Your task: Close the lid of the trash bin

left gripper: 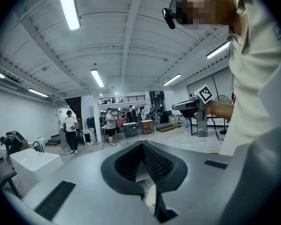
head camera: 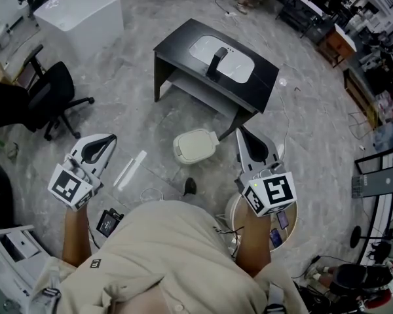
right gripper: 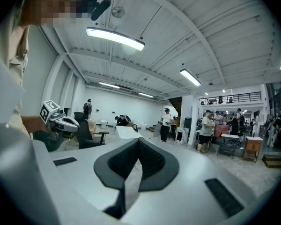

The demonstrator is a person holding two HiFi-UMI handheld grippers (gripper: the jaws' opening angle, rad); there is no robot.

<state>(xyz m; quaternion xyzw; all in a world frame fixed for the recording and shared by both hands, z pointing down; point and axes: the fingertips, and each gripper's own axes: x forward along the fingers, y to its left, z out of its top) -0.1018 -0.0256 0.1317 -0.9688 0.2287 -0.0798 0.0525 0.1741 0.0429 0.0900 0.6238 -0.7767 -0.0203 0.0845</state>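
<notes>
Left gripper (left gripper: 142,146) has its jaws brought together on nothing, and the right gripper (right gripper: 138,142) is likewise closed and empty; both are held about level above the floor. The cream trash bin (head camera: 195,145) stands on the floor between and just beyond them, nearer the right one. From above its lid looks to lie flat, though whether it is fully seated I cannot tell. A press off-centre could tip or skid the bin on the smooth floor; a low reach from the right might knock the black table (head camera: 183,44), whose near edge and leg crowd the bin's far side. To the left the floor is open save a white strip (head camera: 130,169); the office chair (head camera: 56,93) is well apart.
</notes>
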